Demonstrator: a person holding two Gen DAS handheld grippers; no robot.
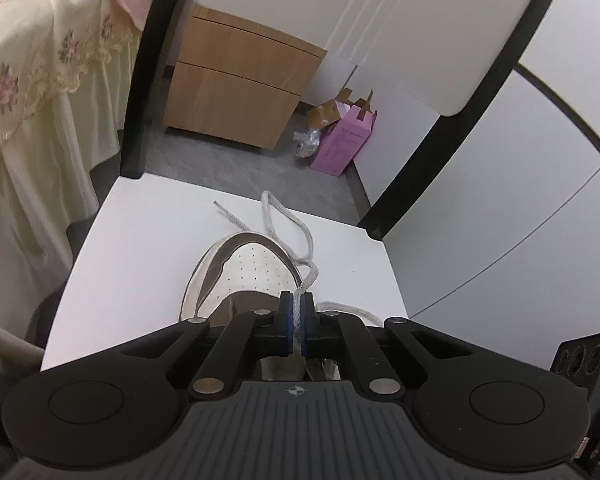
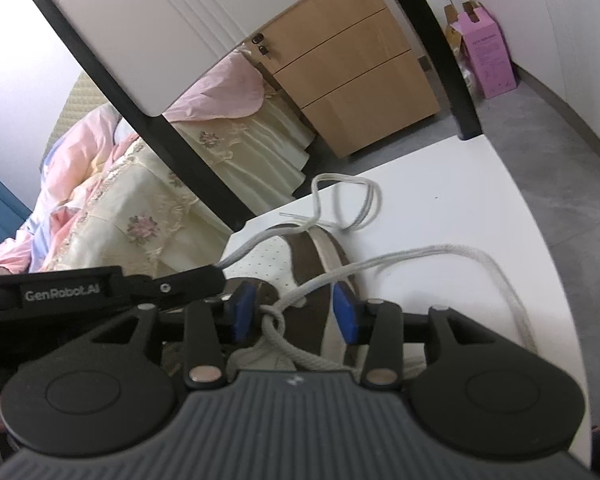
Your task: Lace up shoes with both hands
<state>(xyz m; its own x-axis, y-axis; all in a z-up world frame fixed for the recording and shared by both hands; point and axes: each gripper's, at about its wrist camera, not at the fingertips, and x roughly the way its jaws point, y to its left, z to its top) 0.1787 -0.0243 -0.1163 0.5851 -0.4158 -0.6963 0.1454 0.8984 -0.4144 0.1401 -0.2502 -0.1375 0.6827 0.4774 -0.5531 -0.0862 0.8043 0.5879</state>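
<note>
A white and brown shoe [image 1: 256, 268] lies on a white chair seat [image 1: 140, 260], toe pointing away. Its white lace [image 1: 288, 220] loops over the toe and onto the seat. My left gripper [image 1: 297, 312] is shut on a strand of that lace just behind the toe cap. In the right wrist view, my right gripper [image 2: 294, 312] stands open over the shoe [image 2: 312, 248], its blue pads [image 2: 346, 314] wide apart. A crossed knot of lace [image 2: 274, 320] lies between them, close to the left pad. The left gripper [image 2: 216, 272] reaches in from the left with a taut strand.
The chair's white backrest [image 1: 380, 20] and black posts [image 1: 140, 80] rise behind the seat. Beyond stand a wooden drawer cabinet [image 1: 240, 92] and a pink box [image 1: 344, 140] on grey floor. A bed with a floral cover [image 1: 32, 80] is at the left.
</note>
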